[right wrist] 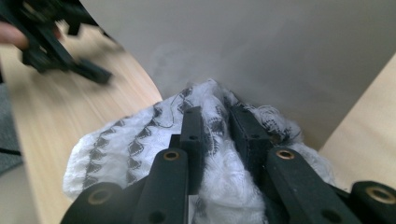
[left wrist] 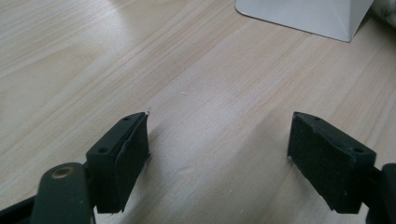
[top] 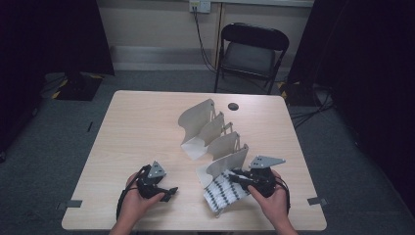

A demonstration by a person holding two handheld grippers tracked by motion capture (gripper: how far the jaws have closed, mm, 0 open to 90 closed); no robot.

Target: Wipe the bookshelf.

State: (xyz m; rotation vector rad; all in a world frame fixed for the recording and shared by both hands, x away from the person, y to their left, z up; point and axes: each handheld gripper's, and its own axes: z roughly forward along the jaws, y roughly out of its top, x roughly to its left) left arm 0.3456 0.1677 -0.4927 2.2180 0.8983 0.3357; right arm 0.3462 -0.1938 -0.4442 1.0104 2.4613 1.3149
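My right gripper (right wrist: 219,121) is clamped on the patterned white cloth (right wrist: 140,144) by the white divider rack (top: 215,134); my left gripper (left wrist: 217,144) is spread wide, empty over the table (left wrist: 70,56).

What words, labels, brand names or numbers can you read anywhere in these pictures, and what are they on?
None can be read.
The patterned cloth pinched in the right gripper carries only a black-and-white woven pattern, no letters.
The white divider rack, the wooden table and the open left gripper show no print.
The wall socket plate behind the folding chair is too small to tell if it bears any marking.
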